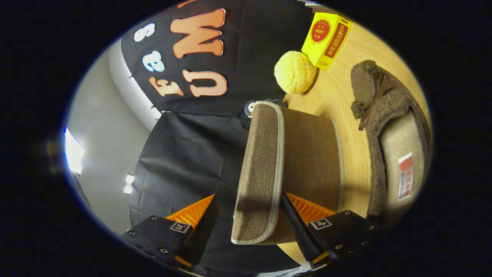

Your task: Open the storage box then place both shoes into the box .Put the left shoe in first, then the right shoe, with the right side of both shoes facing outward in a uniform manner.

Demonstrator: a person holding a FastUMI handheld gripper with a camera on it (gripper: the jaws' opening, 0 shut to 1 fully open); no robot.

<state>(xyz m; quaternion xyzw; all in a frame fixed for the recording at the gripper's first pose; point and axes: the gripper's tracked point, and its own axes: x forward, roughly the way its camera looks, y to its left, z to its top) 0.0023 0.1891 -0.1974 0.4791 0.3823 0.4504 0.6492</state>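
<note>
Your gripper stands open with the box's lid edge between its fingers, neither pressing it, the shoe lying beyond the box.

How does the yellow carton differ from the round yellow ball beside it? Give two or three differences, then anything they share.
The yellow carton is flat-sided with sharp edges; the yellow ball is round and bumpy. The carton carries red printing; the ball is plain. The ball lies nearer the storage box than the carton does. Both are yellow and rest on the wooden table, beyond the open gripper.
</note>
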